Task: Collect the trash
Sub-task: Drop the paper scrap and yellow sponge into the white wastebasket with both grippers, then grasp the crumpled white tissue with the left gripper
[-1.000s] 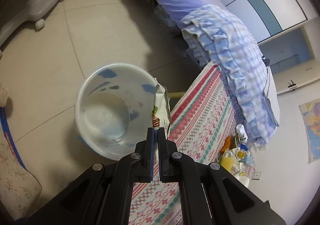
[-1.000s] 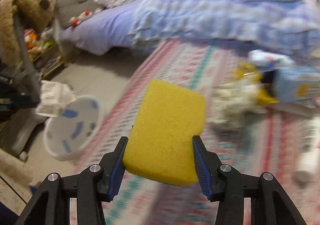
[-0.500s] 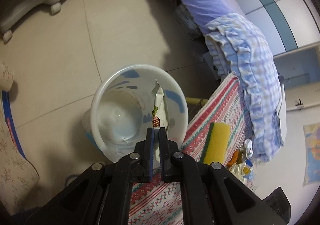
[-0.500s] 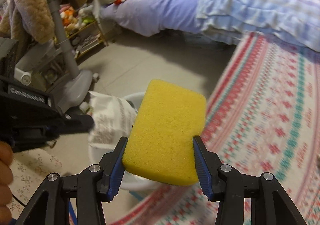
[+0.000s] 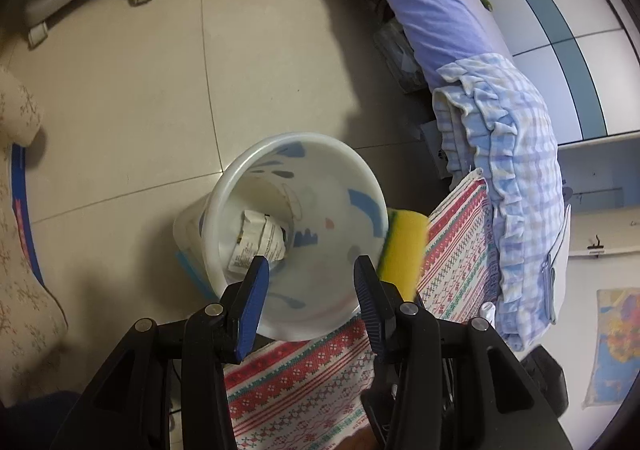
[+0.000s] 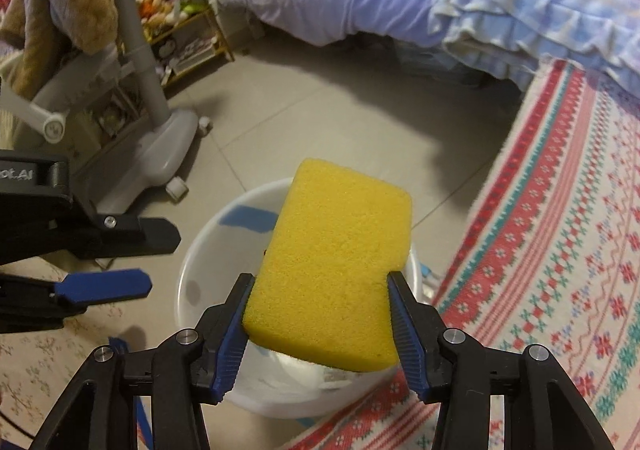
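Observation:
A white plastic bin (image 5: 224, 205) with blue marks stands on the tiled floor beside the table. A crumpled white wrapper (image 5: 256, 242) lies inside it. My left gripper (image 5: 310, 282) is open and empty above the bin's near rim. My right gripper (image 6: 320, 302) is shut on a yellow sponge (image 6: 336, 266) and holds it over the bin (image 6: 200, 274). The sponge (image 5: 404, 246) also shows in the left wrist view at the bin's right rim, with a green underside. The left gripper's fingers (image 6: 104, 284) show at the left of the right wrist view.
A red, green and white patterned tablecloth (image 6: 560, 250) covers the table to the right of the bin. A bed with purple sheet and checked blue blanket (image 6: 520, 1) lies beyond. A grey wheeled stand (image 6: 160, 153) carrying a brown plush toy stands left. A floral cushion (image 5: 24, 290) is at left.
My left gripper has opened and the wrapper has dropped into the bin. My right gripper has carried the sponge from over the table to above the bin.

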`<state>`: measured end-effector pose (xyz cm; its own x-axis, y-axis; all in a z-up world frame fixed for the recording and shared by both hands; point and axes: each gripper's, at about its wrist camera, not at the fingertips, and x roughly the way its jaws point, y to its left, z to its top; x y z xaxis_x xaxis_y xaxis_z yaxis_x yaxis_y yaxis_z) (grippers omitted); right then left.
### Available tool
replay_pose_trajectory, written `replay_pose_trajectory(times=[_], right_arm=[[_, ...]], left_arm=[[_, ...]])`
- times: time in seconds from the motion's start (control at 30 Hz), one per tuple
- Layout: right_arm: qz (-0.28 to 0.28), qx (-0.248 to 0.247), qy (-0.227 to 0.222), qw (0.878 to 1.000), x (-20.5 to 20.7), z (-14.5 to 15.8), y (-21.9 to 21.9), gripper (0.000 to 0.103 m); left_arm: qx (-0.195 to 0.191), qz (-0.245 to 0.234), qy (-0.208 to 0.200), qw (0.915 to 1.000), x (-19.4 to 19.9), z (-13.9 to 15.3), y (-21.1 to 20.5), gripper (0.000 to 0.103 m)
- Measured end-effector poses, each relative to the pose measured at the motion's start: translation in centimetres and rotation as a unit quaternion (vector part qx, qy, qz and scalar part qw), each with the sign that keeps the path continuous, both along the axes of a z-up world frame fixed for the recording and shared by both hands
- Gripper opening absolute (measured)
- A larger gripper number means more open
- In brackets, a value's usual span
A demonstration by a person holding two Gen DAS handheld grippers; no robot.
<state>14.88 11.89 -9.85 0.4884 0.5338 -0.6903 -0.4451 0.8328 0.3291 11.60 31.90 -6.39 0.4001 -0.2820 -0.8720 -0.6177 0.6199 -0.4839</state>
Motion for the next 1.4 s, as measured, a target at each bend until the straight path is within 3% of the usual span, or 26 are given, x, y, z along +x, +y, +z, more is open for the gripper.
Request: replay_pose_trajectory(times=[0.1, 0.27, 0.47, 0.57, 0.63, 0.7, 0.8, 0.93, 1.07, 1.2, 1.3, 1.4], right_arm=[[0.002, 0.002, 0.012, 1.0, 0.7, -0.5, 0.4, 0.072], [-0.007, 0.015, 0.032, 0.999, 0.5, -1.1, -1.3, 0.073], [-0.023, 0.017, 0.023, 0.999, -1.7, 0.4, -5.7, 0.073], [-0.03, 0.002, 0.022, 0.999, -3.2, 1.0, -8.5, 0.073], [-0.035, -0.011, 0.016, 0.999, -4.0, 1.7, -10.2, 0.073], [-0.042, -0.018, 0.009, 0.999, -4.9, 2.6, -12.5, 0.073], [-0.055, -0.027, 0.002, 0.998, -6.0, 4.0, -16.2, 0.074], [-0.085, -0.045, -0.006, 0.995, -6.7, 5.8, -21.2, 0.075], [-0.127, -0.049, 0.006, 0.991, -6.2, 7.2, -26.7, 0.077], [-0.164, -0.046, 0.025, 0.985, -5.1, 7.5, -31.1, 0.078], [-0.188, -0.022, 0.036, 0.981, -4.2, 7.1, -33.8, 0.078], [-0.207, -0.003, 0.047, 0.977, -3.9, 6.4, -35.3, 0.078]], left_arm=[[0.0, 0.005, -0.005, 1.0, -0.2, 0.3, 0.2, 0.047], [-0.011, 0.003, 0.002, 0.9999, -0.2, 0.0, 0.0, 0.047], [-0.006, 0.002, 0.002, 1.0, -0.3, 0.7, -1.6, 0.047], [-0.006, -0.01, -0.003, 0.9999, -0.2, 1.1, -3.4, 0.047], [-0.032, -0.039, -0.019, 0.9986, 0.0, 1.5, -5.7, 0.049], [-0.069, -0.09, -0.051, 0.9922, 0.4, 2.4, -8.7, 0.054], [-0.059, -0.16, -0.095, 0.9809, 0.6, 4.5, -13.5, 0.06], [-0.045, -0.229, -0.121, 0.9648, 0.8, 6.2, -19.2, 0.063], [-0.01, -0.269, -0.115, 0.9561, 0.9, 6.2, -24.7, 0.073], [-0.004, -0.308, -0.087, 0.9475, 1.8, 4.7, -29.5, 0.073], [0.03, -0.323, -0.094, 0.9411, 2.4, 4.2, -31.8, 0.073], [0.048, -0.355, -0.088, 0.9294, 3.4, 2.9, -34.4, 0.073]])
